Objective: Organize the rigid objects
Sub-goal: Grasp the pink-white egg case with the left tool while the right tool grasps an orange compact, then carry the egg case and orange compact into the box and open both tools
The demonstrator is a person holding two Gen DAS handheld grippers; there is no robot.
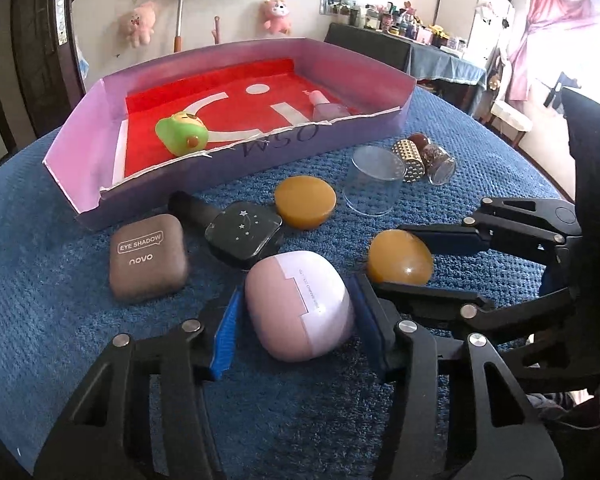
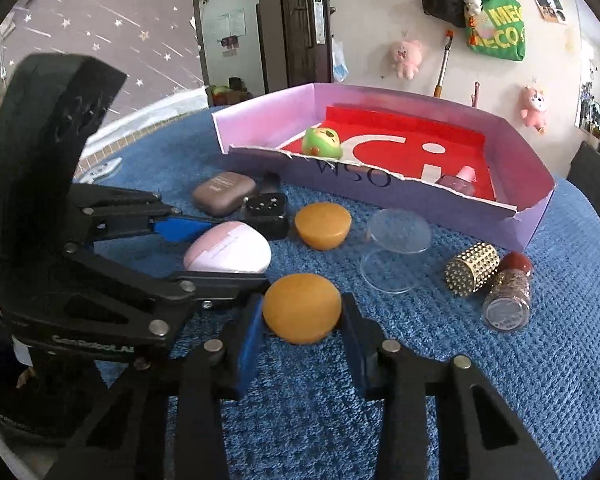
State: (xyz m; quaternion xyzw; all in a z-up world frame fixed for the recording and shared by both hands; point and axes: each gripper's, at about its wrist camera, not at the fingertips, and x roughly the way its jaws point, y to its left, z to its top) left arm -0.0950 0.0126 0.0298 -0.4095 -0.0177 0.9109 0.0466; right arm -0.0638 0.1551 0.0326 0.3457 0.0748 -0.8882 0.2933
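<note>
The left gripper [image 1: 296, 316] clamps the pink-and-lilac compact case [image 1: 300, 304] across its sides on the blue cloth [image 1: 60, 300]; the right gripper [image 2: 302, 316] pinches an amber dome-shaped piece [image 2: 302, 307] just beside it; both look light, rigid and smooth, likely slippery, so grips across the widest part suit; the lilac box [image 1: 260, 160] lies beyond.
</note>
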